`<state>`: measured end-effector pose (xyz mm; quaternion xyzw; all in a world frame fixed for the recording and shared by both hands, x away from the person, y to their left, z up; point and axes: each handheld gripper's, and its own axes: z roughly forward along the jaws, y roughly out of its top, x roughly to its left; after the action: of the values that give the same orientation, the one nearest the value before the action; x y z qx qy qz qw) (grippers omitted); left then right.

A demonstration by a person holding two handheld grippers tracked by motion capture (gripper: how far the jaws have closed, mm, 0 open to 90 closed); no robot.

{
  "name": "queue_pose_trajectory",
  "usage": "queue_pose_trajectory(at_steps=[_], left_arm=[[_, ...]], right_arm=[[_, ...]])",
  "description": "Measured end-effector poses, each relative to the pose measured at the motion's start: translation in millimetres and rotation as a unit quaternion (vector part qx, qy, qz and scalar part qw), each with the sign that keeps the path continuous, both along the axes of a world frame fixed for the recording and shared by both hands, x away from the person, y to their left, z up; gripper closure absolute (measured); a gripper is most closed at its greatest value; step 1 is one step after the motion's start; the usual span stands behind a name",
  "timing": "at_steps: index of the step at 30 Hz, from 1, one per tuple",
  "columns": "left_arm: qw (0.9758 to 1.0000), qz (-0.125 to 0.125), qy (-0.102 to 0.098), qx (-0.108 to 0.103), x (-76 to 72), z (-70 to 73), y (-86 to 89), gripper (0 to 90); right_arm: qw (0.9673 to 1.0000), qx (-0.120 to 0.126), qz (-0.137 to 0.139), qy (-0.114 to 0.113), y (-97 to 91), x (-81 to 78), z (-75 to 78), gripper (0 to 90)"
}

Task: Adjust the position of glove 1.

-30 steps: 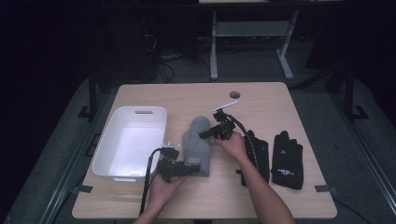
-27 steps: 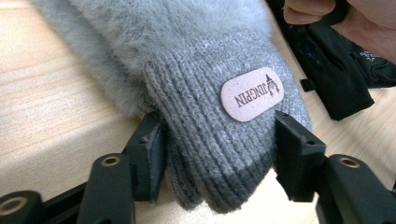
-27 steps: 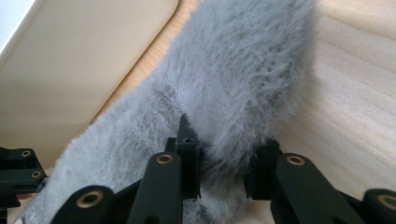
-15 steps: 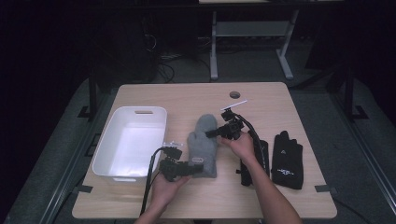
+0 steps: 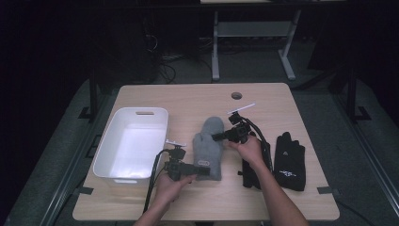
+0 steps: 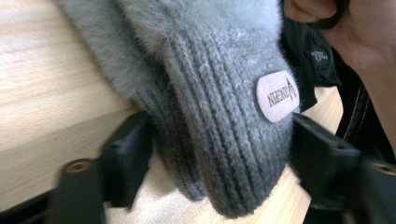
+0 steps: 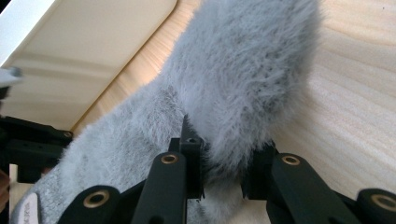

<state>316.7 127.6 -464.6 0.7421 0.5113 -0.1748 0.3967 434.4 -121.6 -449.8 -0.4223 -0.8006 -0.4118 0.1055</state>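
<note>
A fluffy grey knitted mitten (image 5: 208,147) is lying flat on the light wooden tabletop (image 5: 197,101), between a white rectangular plastic tub (image 5: 133,142) on one side and a pair of black gloves (image 5: 288,161) on the other. Its ribbed cuff is pointing toward the person and its rounded tip away.

The left claw (image 5: 200,170) is sitting at the cuff end. In the left gripper view the ribbed cuff (image 6: 224,140), with its pale oval label (image 6: 277,95), is lying between the two black jaws; the jaws have just been opening, and they are standing released on either side of the knit, the left one clear of it and the right one just beside its edge.

The right claw (image 5: 217,137) is reaching in from the other side at the mitten's furry thumb (image 7: 243,93). In the right gripper view its jaws are clenched on that thumb, pinching the fur near its base. The white tub's wall (image 7: 84,56) is showing beyond the mitten there.
</note>
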Motion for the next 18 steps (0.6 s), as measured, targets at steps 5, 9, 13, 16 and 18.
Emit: queue_pose_trajectory(at_steps=[5, 9, 13, 16, 18], left_arm=[[0.9998, -0.014, 0.001, -0.010, 2.2, -0.2, -0.9, 48.7], [0.9996, -0.020, -0.017, -0.008, 0.6, 2.6, -2.3, 53.6], [0.9993, -0.029, -0.023, -0.008, 0.6, 5.9, -2.6, 55.9], [0.9988, -0.035, -0.034, -0.006, -0.5, 10.7, -3.6, 56.1], [0.9985, -0.041, -0.036, -0.006, -0.7, 14.7, -3.0, 56.1]], right_arm=[[1.0000, -0.006, 0.000, -0.004, 1.5, -2.1, 3.5, 74.3], [0.9999, -0.008, 0.000, -0.013, 2.0, -4.4, 9.6, 74.7], [0.9997, -0.007, -0.005, -0.021, 0.5, -8.1, 18.5, 75.1], [0.9997, -0.004, -0.007, -0.025, -2.2, -10.3, 24.6, 75.3], [0.9996, -0.002, -0.007, -0.027, -4.5, -11.9, 28.9, 75.3]])
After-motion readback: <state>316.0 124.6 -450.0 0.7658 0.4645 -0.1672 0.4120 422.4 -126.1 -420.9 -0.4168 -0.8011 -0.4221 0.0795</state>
